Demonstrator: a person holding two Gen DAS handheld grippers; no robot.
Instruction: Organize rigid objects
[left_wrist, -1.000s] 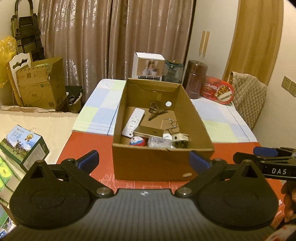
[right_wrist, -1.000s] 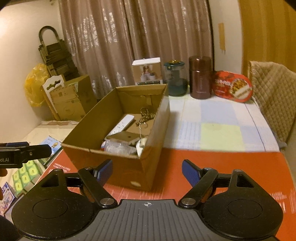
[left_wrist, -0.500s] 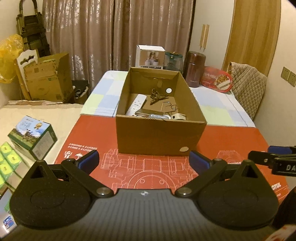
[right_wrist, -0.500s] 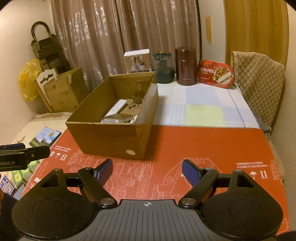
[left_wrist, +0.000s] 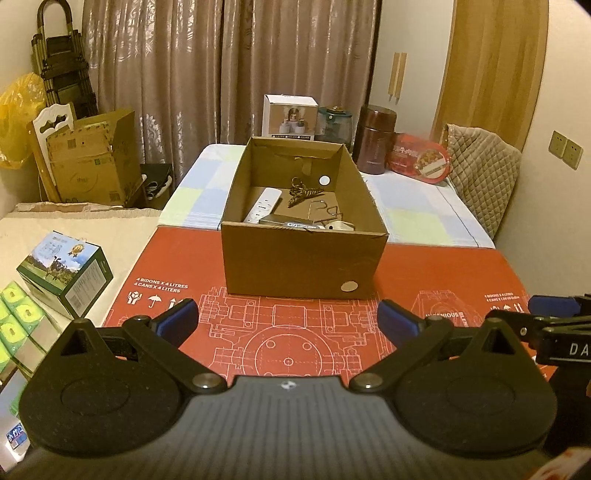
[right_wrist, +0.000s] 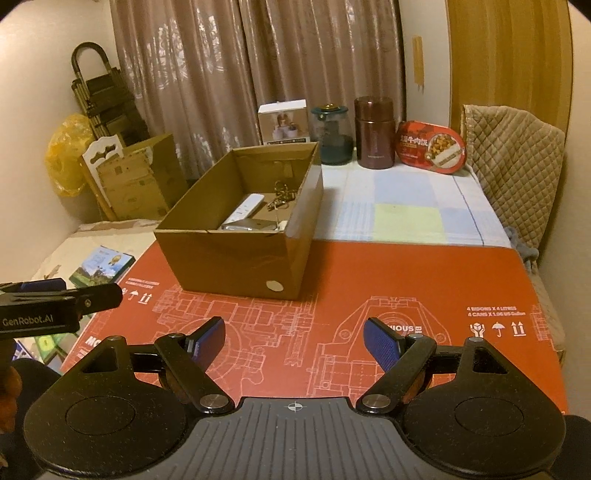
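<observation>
Both tongs have drawn back from the box (left_wrist: 305, 236) since the earlier frames, so it now looks smaller and more of the red mat (left_wrist: 295, 332) shows in front of it. Left tongs (left_wrist: 288, 320) are released, blue pads spread wide with nothing between them, hovering over the near part of the mat. Right tongs (right_wrist: 294, 340) are likewise released and empty, over the mat to the right of the box. Each pair shows at the edge of the other's view. On the far part of the mat the open cardboard box stands upright, its far end over the checked cloth (right_wrist: 402, 218). Inside it lie a white remote (left_wrist: 263, 205) on the left, a brown claw clip (left_wrist: 303, 192) toward the far wall, a bent wire piece (left_wrist: 328, 210) to the right, and several small things against the near wall, too hidden to tell. Beyond the box, on the cloth, stand a white carton (left_wrist: 290, 117), a dark jar (left_wrist: 334, 123), a brown flask (left_wrist: 376, 138) and a red food tray (left_wrist: 421, 157). Left of the table lie green cartons (left_wrist: 64, 273).
</observation>
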